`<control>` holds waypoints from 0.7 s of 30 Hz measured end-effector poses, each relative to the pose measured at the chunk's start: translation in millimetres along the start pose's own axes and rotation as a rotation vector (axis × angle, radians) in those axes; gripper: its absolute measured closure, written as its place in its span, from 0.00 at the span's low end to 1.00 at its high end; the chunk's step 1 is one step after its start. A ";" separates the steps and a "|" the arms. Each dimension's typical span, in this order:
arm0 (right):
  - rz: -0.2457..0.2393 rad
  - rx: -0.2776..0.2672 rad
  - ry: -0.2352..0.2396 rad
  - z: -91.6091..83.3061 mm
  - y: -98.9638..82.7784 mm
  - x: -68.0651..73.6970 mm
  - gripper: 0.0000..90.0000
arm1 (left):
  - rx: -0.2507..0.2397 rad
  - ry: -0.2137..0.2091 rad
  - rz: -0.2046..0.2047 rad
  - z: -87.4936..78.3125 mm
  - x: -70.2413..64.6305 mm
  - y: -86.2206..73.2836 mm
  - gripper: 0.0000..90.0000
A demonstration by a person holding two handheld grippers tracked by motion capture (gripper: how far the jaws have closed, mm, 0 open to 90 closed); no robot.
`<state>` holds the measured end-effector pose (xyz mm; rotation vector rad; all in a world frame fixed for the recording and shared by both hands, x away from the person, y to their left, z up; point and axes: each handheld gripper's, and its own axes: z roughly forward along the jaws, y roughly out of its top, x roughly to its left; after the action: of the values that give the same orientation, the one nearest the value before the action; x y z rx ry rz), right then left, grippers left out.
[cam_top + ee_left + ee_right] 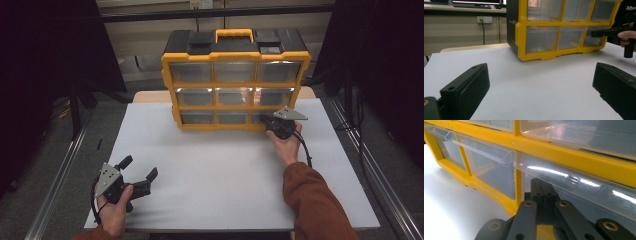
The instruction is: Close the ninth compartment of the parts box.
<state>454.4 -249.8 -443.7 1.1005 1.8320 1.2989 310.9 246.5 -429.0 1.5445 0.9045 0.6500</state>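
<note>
Table: flat white table (215, 175), matte top.
Organiser: yellow-framed plastic drawer organiser (235, 80) stands at the far edge, clear glossy drawers in three rows.
Drawer: clear bottom-right drawer (579, 192), lip at the right claw's tips.
Right claw (267, 122): arm outstretched, jaws clenched together against that drawer.
Left claw (137, 170): resting low near the front-left corner, jaws spread wide, released.

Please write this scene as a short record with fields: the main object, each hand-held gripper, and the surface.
main object: yellow drawer organizer, upright at the table's far side, clear drawers
right hand-held gripper: jaws shut, tips at the bottom right drawer
left hand-held gripper: jaws open, nothing between them, near the table's front left corner
surface: white table
</note>
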 end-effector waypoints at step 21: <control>0.041 0.000 0.030 -7.7 -0.8 0.6 0.90 | 0.003 0.003 0.000 1.3 0.3 0.3 0.01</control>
<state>447.3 -252.6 -442.1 1.1302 1.8402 1.3457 312.2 246.0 -429.0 1.5469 0.9082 0.6510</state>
